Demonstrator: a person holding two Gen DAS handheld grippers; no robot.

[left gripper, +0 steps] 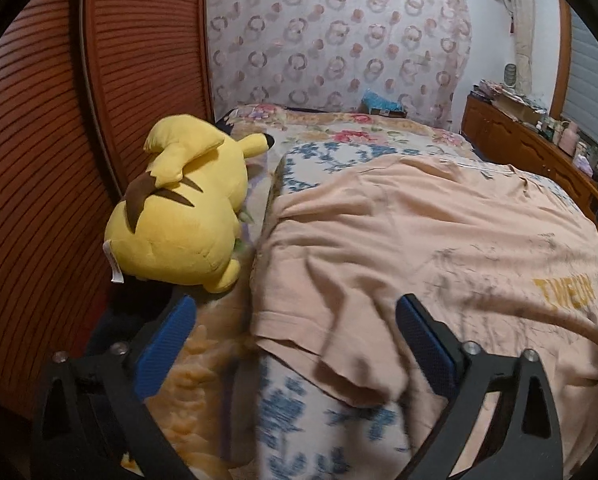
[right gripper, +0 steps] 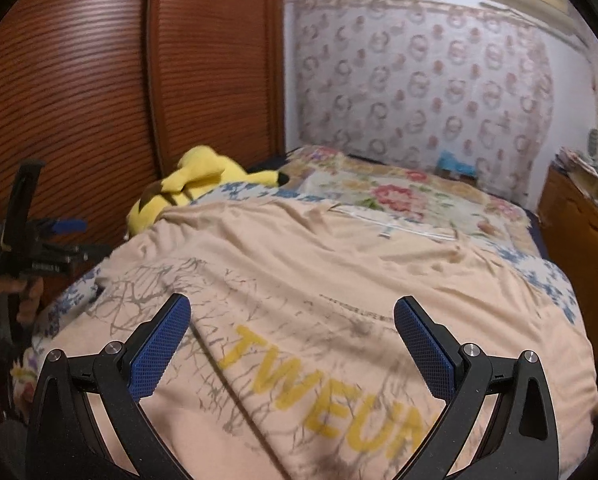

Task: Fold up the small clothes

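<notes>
Left gripper (left gripper: 295,344), jaws spread and empty, hung over the sleeve edge (left gripper: 299,340) of the peach T-shirt (left gripper: 419,232), which lay spread on the bed (left gripper: 339,136) beside a yellow plush toy (left gripper: 183,216). Right gripper (right gripper: 293,344) was likewise spread above the printed front. A clean fold probably required pinching one fabric layer at matching edges.

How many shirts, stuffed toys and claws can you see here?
Peach shirts: 1
Yellow stuffed toys: 1
Claws: 2, the left claw and the right claw, both open over the shirt
Total: 4
</notes>
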